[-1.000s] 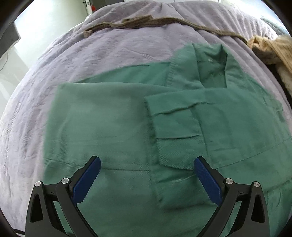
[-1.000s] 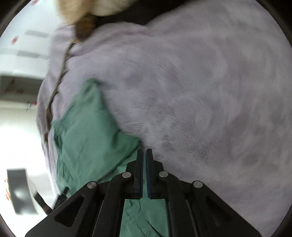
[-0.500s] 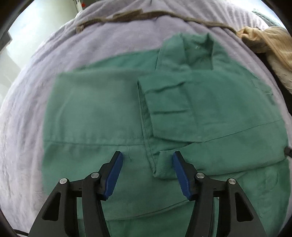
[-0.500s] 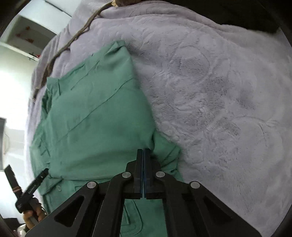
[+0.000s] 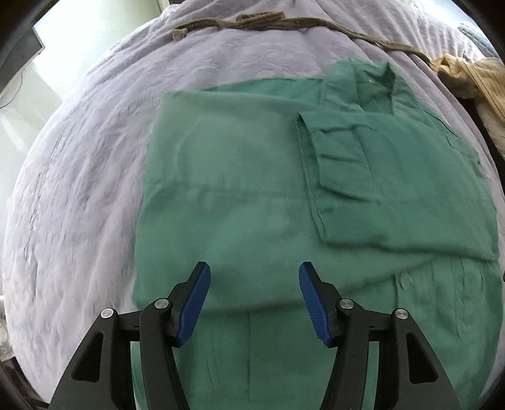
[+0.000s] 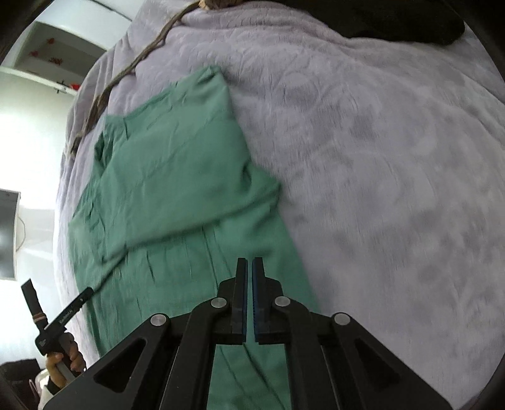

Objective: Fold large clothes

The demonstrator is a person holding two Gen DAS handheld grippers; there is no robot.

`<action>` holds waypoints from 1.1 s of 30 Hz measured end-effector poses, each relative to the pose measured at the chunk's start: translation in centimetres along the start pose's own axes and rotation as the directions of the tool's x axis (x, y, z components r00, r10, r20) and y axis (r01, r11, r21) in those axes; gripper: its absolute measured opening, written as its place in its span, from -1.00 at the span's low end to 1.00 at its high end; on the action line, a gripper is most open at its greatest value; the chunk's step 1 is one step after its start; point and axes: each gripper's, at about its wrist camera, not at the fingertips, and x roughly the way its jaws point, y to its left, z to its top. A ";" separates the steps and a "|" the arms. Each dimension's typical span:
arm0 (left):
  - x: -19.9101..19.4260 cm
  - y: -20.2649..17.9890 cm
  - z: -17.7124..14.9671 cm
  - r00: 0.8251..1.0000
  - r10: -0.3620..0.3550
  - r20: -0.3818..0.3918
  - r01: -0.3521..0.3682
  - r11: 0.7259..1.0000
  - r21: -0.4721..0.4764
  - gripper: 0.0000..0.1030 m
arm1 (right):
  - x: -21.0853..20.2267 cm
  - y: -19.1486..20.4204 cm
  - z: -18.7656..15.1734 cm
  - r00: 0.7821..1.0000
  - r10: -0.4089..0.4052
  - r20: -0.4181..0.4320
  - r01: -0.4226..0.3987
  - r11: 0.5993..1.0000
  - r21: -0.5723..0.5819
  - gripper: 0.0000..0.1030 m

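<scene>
In the left wrist view, the left gripper (image 5: 252,299) is hanging over the lower middle of a green collared shirt (image 5: 252,195), its blue pads (image 5: 194,302) standing partly apart with nothing pinched between them; the jaws have just been closing from a wider spread. The shirt is lying flat across the centre and right of the frame on a lavender quilted bedspread (image 5: 79,189), collar (image 5: 359,85) at the upper right and one sleeve (image 5: 378,176) folded in across the chest, probably so the body makes a narrow panel for the next fold. The shirt's lower part is running out of the frame, and motion is smearing its left edge. A brown cord (image 5: 268,23) is trailing across the top, with a tan garment (image 5: 470,79) cut off at the upper right. In the right wrist view, the right gripper (image 6: 249,299) is showing its jaws pressed together and empty above the shirt's right edge (image 6: 293,252). At the lower left, a hand (image 6: 61,362) is holding the other gripper, mostly cropped. The bedspread (image 6: 378,189) is blurring.
</scene>
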 end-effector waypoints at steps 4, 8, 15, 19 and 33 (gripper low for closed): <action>-1.6 -0.8 -2.4 0.999 -0.022 -0.037 0.022 1.000 -0.011 0.31 | -0.7 -0.1 -2.5 0.998 0.002 -0.070 -0.004 1.000 -0.022 -0.91; -3.9 -1.6 -5.3 0.999 -0.016 -0.029 0.015 0.999 -0.038 0.67 | -1.5 -0.4 -4.2 0.994 0.010 -0.109 -0.013 1.000 -0.025 -0.58; -6.3 -2.0 -9.0 0.997 0.013 -0.076 -0.019 0.997 -0.078 0.67 | -2.5 0.0 -6.1 0.989 0.022 -0.148 -0.029 0.999 -0.043 -0.03; -7.5 -2.2 -11.0 0.995 0.017 -0.098 -0.028 0.993 -0.112 0.67 | -3.0 0.5 -6.9 0.987 0.022 -0.157 -0.034 0.997 -0.072 0.07; -10.6 -3.0 -13.6 0.996 0.023 -0.088 -0.031 0.996 -0.089 1.00 | -5.7 2.8 -9.0 0.993 0.054 -0.104 -0.069 0.987 -0.144 0.81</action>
